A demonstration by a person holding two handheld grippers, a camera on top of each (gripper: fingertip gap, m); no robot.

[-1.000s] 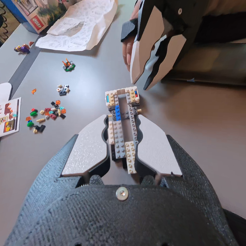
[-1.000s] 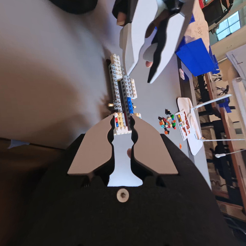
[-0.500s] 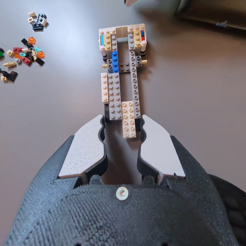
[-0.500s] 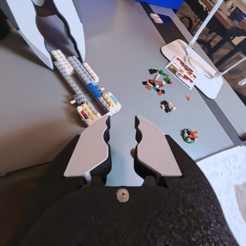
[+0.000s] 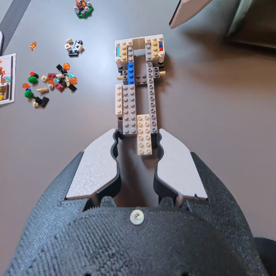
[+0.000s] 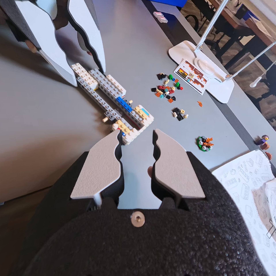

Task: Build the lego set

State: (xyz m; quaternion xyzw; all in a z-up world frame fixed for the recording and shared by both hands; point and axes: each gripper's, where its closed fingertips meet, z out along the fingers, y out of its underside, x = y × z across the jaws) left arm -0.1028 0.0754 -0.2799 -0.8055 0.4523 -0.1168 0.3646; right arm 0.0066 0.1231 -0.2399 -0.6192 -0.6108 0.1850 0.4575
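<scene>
The long lego build of grey, tan, white and blue bricks lies flat on the grey table. My left gripper is open, and its fingertips flank the near end of the build, close to its sides. In the right wrist view the left gripper's white fingers straddle the far end of the build. My right gripper is open and empty. Its left fingertip hangs over the near white corner of the build. One of its fingers shows at the top right of the left wrist view.
A pile of small loose pieces lies beside the build, with a black-and-tan cluster and a green campfire piece nearer. A sticker sheet rests on a white stand base. A purple minifigure and printed paper are at the right. The green campfire piece lies some 15 cm from my right tips, 25 cm from my left tips.
My left gripper widened its jaws and slid back from the middle of the build to its near end. My right gripper came off the build's other end, opened wider and swung aside.
</scene>
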